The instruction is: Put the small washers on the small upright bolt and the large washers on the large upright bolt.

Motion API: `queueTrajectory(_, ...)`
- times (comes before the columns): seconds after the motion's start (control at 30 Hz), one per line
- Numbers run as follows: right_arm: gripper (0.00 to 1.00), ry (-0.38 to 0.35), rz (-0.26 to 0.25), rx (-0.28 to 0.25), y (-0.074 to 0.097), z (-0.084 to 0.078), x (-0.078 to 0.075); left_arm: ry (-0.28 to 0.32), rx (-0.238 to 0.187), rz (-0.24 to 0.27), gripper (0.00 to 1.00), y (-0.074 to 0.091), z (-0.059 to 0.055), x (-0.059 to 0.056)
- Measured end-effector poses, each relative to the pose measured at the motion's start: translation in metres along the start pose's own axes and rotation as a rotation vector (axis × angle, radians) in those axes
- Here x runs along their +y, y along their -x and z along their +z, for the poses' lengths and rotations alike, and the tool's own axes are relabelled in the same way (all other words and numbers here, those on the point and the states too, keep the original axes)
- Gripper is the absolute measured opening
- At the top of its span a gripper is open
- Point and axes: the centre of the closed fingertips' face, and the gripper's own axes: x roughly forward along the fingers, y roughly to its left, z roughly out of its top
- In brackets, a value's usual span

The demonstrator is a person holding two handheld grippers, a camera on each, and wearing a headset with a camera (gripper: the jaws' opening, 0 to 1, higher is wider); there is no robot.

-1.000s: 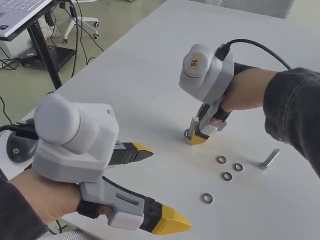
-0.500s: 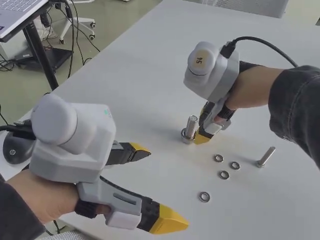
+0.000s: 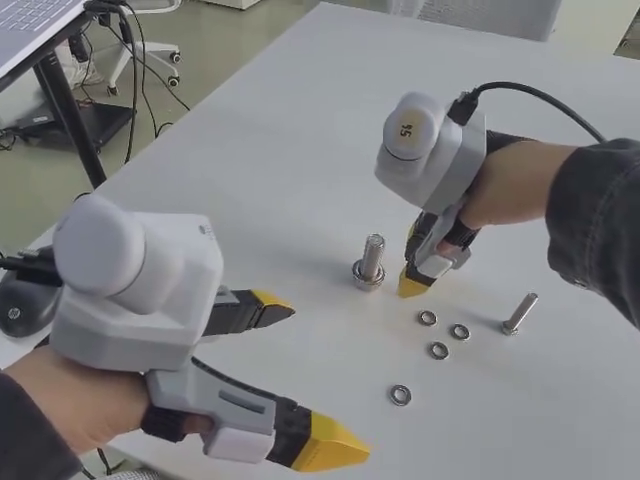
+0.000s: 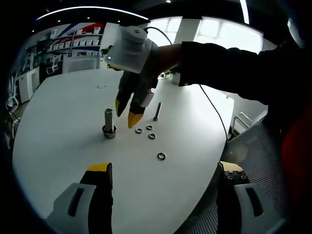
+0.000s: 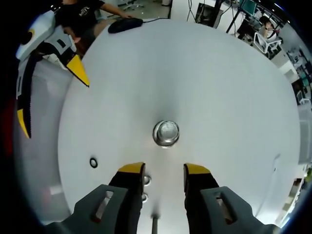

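The large bolt point(image 3: 371, 260) stands upright on the white table, its top point(image 5: 166, 132) just ahead of my right gripper's point(image 5: 164, 169) open, empty jaws. In the head view the right gripper point(image 3: 413, 285) hangs just right of that bolt, not touching it. The small bolt point(image 3: 518, 313) lies on its side further right. Three small washers point(image 3: 438, 350) lie flat between the two bolts, and a larger washer point(image 3: 400, 395) lies nearer me. My left gripper point(image 3: 310, 380) is held low at the near left, open and empty, its jaws wide apart in the left gripper view point(image 4: 165, 170).
The table point(image 3: 280, 150) stretches bare beyond the bolts. A black mouse point(image 3: 15, 312) sits at the near left edge. Off the table's left side stands a laptop stand point(image 3: 60, 90) with cables on the floor.
My right gripper has drawn back to the right from the large bolt, which now stands free. The left gripper has kept its place; the camera shifted slightly.
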Motion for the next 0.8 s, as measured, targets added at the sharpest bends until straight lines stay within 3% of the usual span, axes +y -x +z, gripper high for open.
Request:
queueTrajectory(0.3, 0.33, -0.024, 0.001, 0.011, 0.002, -0.013, 0.010, -0.011, 0.001, -0.007, 0.89, 0.001, 0.001, -0.003)
queueTrajectory(0.8, 0.31, -0.047, 0.020, 0.028, -0.010, -0.026, 0.023, -0.021, 0.001, -0.011, 0.88, 0.002, 0.001, -0.005)
